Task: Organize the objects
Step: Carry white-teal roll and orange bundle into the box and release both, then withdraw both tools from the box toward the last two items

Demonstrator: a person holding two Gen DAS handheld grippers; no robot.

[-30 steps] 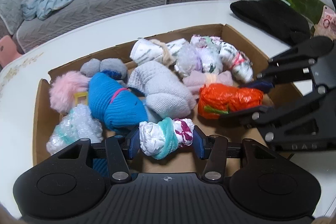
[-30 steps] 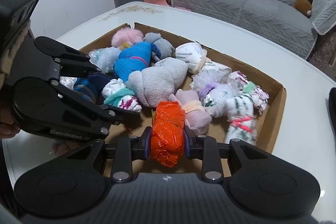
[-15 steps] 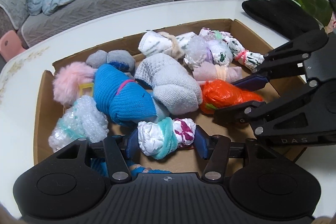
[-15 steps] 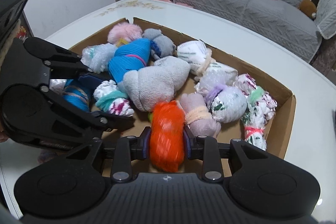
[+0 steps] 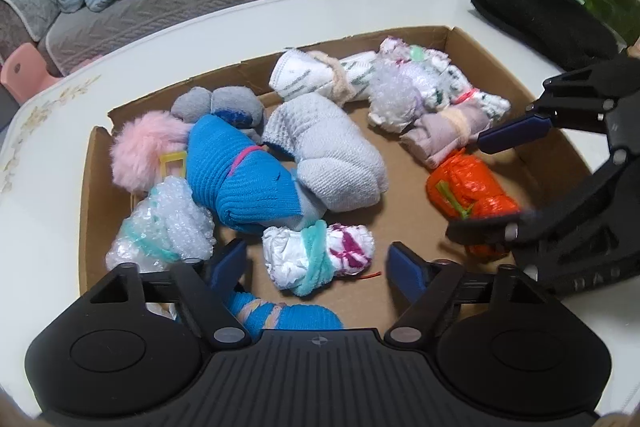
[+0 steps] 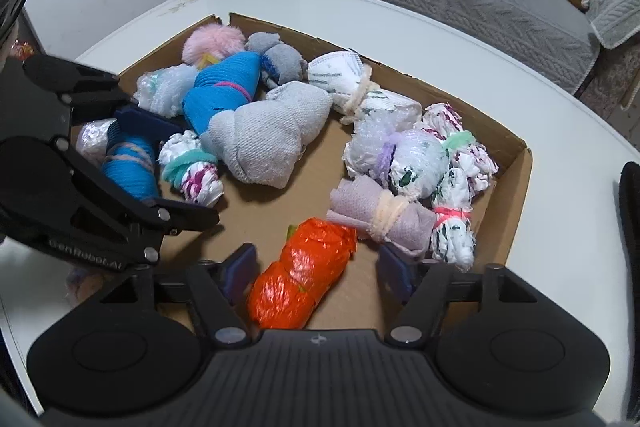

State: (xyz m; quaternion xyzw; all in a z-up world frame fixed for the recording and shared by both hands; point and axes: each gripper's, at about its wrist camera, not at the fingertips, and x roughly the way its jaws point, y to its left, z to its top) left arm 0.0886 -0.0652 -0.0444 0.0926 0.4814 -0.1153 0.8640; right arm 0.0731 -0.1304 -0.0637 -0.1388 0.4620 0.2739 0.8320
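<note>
1. While both grippers hang over the cardboard box (image 5: pixel 532 107), their jaws have just been opening, and each bundle now lies free on the box floor.
2. The left gripper (image 5: pixel 316 261) stands with its blue pads wide apart. The white bundle with the teal tie (image 5: pixel 316 259) lies between them, and a clear gap shows on each side of it, so nothing is gripped.
3. The right gripper (image 6: pixel 316 267) is also spread wide. The orange bundle (image 6: pixel 304 275) lies between its pads, tilted, with its far end near the lilac bundle (image 6: pixel 380 215). It is very close to the left pad; I cannot tell if it touches. The right pad is well apart from it.
4. In the left wrist view the right gripper comes in from the right side, with the orange bundle between its two fingers.
5. The box stands on a white table (image 5: pixel 240 15) and holds many other bundles: a blue knitted one (image 5: pixel 240 179), a grey knitted one (image 5: pixel 328 155), a pink fluffy one (image 5: pixel 140 151), a bubble-wrap one (image 5: pixel 168 223) and several white patterned ones at the far right corner.
6. A small blue roll with a pale tie (image 5: pixel 280 315) lies at the near edge, partly hidden under the left gripper.
7. A black cloth (image 5: pixel 540 19) lies on the table behind the box.
</note>
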